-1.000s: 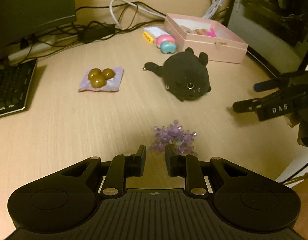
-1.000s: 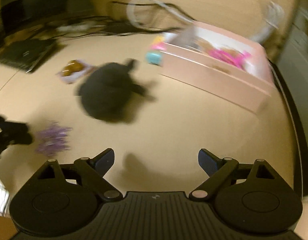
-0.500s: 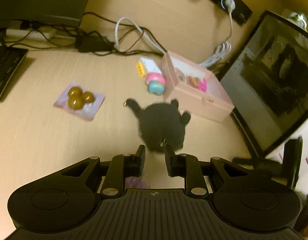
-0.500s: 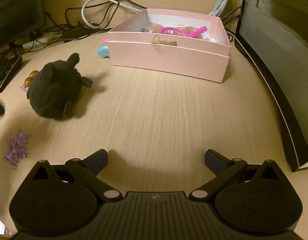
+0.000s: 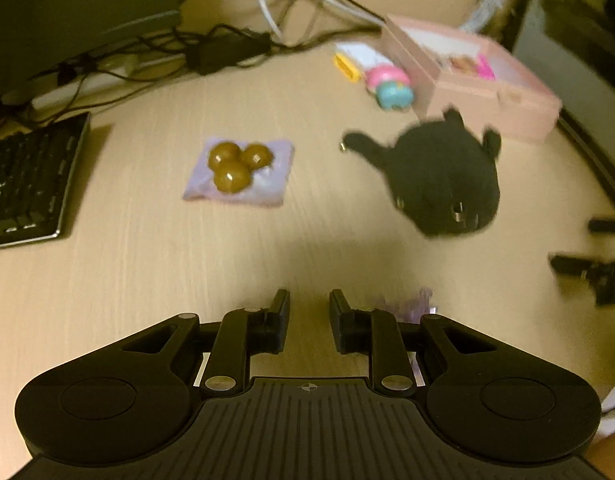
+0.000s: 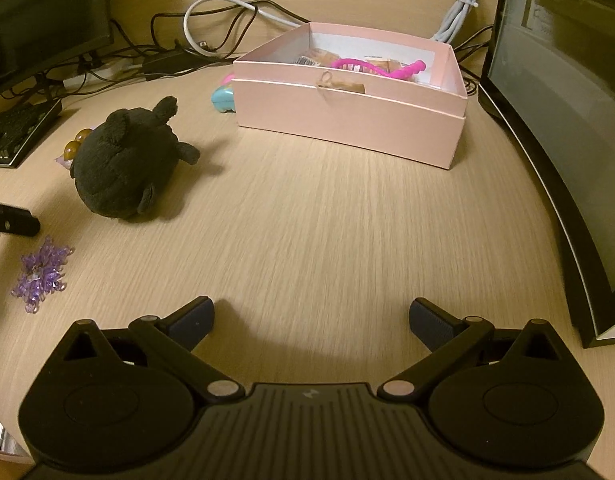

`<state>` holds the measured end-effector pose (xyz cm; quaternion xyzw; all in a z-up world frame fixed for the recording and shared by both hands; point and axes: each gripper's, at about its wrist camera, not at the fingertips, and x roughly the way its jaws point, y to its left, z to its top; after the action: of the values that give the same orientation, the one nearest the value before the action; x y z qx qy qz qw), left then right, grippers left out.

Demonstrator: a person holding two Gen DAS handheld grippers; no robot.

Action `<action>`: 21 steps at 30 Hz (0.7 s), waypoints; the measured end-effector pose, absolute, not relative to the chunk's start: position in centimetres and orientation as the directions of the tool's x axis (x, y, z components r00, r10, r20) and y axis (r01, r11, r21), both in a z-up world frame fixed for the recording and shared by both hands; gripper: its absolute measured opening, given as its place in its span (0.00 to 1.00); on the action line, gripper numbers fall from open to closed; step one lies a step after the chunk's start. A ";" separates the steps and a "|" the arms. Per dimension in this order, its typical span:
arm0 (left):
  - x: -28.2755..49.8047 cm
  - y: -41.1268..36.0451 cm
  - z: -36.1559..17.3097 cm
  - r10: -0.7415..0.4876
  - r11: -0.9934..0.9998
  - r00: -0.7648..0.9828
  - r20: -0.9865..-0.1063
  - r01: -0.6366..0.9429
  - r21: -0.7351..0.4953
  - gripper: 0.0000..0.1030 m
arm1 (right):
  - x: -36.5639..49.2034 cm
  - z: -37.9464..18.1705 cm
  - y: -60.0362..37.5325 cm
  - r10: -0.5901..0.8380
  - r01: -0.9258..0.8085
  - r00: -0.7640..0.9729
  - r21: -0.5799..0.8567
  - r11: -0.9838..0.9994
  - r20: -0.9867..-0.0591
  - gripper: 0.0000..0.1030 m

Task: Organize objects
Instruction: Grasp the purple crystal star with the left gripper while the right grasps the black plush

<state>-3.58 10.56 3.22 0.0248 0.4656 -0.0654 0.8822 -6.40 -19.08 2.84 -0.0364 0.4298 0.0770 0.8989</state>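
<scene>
My left gripper (image 5: 309, 300) hovers over bare desk, its jaws a narrow gap apart with nothing between them. A purple bead cluster (image 5: 407, 304) lies just right of its right finger, partly hidden behind it. A black plush toy (image 5: 443, 176) lies ahead to the right, in front of the open pink box (image 5: 479, 80). My right gripper (image 6: 311, 312) stands wide open and empty over the desk. From there the plush (image 6: 123, 164) is far left, the beads (image 6: 41, 276) nearer left, and the box (image 6: 347, 116) straight ahead.
A lilac pouch with three brown balls (image 5: 239, 168) lies mid-desk. A pink-and-teal toy (image 5: 389, 84) and a yellow-white item (image 5: 355, 58) sit left of the box. A keyboard (image 5: 23, 184), cables (image 5: 227, 48) and a monitor (image 6: 567, 120) border the desk.
The left wrist view swung up toward the plush, then back down; the beads went from just ahead of the fingertips to beside the right finger. The right gripper spread a little wider and steadied.
</scene>
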 end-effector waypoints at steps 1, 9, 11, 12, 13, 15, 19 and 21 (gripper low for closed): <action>-3.7 10.2 3.2 -0.084 0.987 0.560 -0.824 0.158 0.007 0.24 | -6.4 2.8 -19.1 0.109 -0.172 0.617 0.001 0.985 -0.779 1.00; -3.4 9.3 3.1 -0.152 0.965 0.546 -0.824 0.262 -0.004 0.25 | -6.3 2.9 -19.1 0.117 -0.188 0.605 0.001 0.982 -0.787 1.00; -3.4 9.2 3.1 -0.158 0.960 0.548 -0.822 0.280 0.002 0.25 | -6.3 2.9 -19.1 0.121 -0.193 0.605 0.002 0.981 -0.787 1.00; -3.4 9.1 3.1 -0.162 0.958 0.547 -0.821 0.288 0.003 0.25 | -6.4 2.9 -19.1 0.122 -0.196 0.605 0.002 0.981 -0.787 1.00; -3.3 9.0 3.1 -0.167 0.955 0.544 -0.822 0.295 0.002 0.25 | -6.4 2.9 -19.1 0.124 -0.198 0.604 0.002 0.980 -0.787 1.00; -3.1 8.9 3.2 -0.176 0.951 0.538 -0.824 0.308 -0.002 0.25 | -6.3 3.0 -19.1 0.124 -0.200 0.602 0.002 0.980 -0.789 1.00; -2.9 8.5 3.2 -0.180 0.948 0.530 -0.829 0.319 -0.002 0.25 | -6.4 3.0 -19.1 0.124 -0.199 0.600 0.002 0.980 -0.790 1.00; -2.8 8.4 3.2 -0.190 0.946 0.524 -0.831 0.325 -0.011 0.26 | -6.4 3.0 -19.1 0.124 -0.200 0.600 0.002 0.980 -0.790 1.00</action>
<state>-2.76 8.37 3.20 0.0725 0.4651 -0.1478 0.8698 -6.36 -19.09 2.97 -0.0430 0.4377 0.0906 0.8935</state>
